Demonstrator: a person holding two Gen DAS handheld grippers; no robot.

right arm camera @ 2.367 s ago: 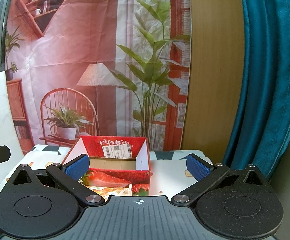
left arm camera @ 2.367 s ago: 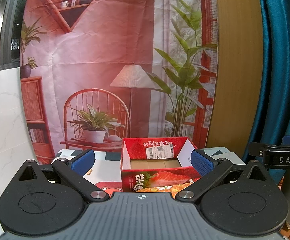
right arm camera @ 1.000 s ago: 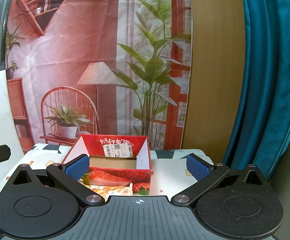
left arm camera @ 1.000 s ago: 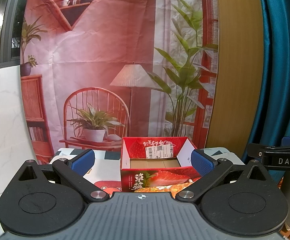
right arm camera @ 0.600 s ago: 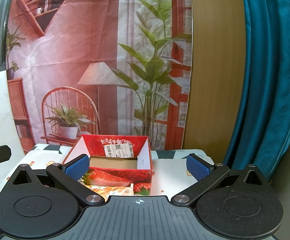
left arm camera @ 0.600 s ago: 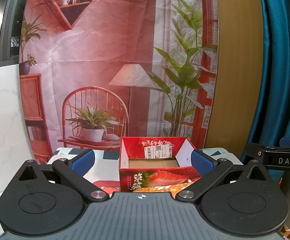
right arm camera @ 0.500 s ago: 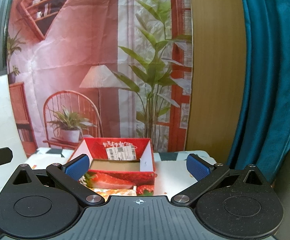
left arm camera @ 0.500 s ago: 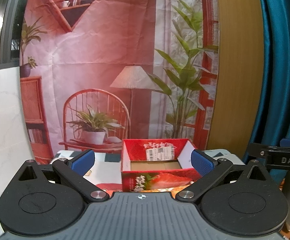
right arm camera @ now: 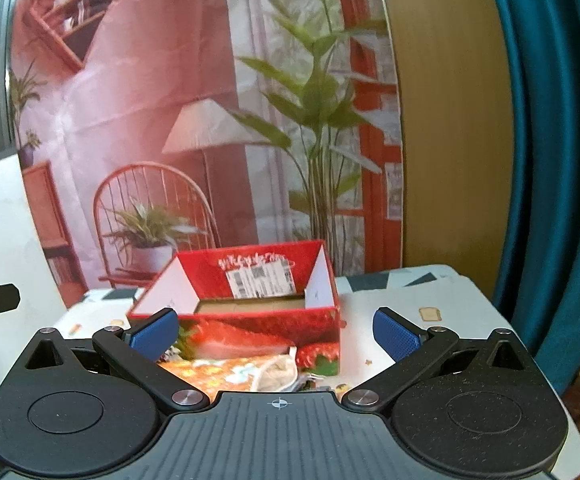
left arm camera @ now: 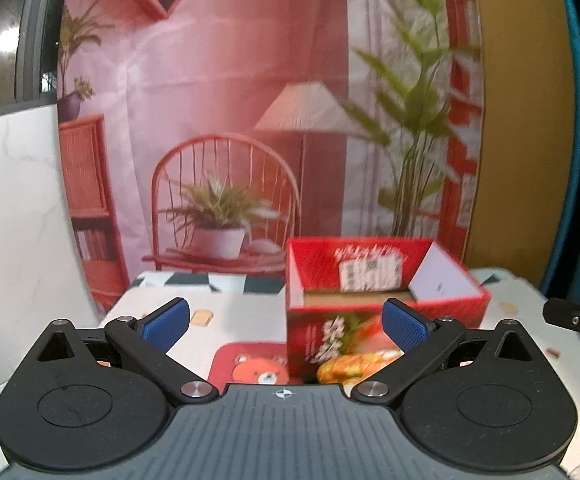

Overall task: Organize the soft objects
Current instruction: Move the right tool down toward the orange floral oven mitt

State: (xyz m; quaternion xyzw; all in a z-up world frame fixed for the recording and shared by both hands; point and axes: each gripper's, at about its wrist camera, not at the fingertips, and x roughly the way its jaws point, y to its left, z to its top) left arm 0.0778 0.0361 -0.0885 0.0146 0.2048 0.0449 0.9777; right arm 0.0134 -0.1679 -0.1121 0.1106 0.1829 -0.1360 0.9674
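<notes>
A red strawberry-print cardboard box (left arm camera: 374, 280) (right arm camera: 250, 300) stands open on the table, its inside bare cardboard. In front of it lie soft items: a red pouch with a bear face (left arm camera: 256, 368), an orange-yellow patterned cloth (left arm camera: 350, 366) (right arm camera: 210, 372), and a small beige drawstring bag (right arm camera: 276, 372). My left gripper (left arm camera: 286, 322) is open, hovering short of the pouch and the box. My right gripper (right arm camera: 276, 330) is open too, above the cloth and the bag, holding nothing.
A white tablecloth (right arm camera: 418, 304) with small prints covers the table. Behind hangs a printed backdrop (left arm camera: 250, 120) of a chair, lamp and plants. A wooden panel (right arm camera: 450, 120) and teal curtain (right arm camera: 550, 160) stand at right. The other gripper's tip (left arm camera: 578, 318) shows at the right edge.
Both grippers have moved forward and tilted down toward the table; the box looks larger, and the pouch, cloth and bag have come into view. The fingers stay open.
</notes>
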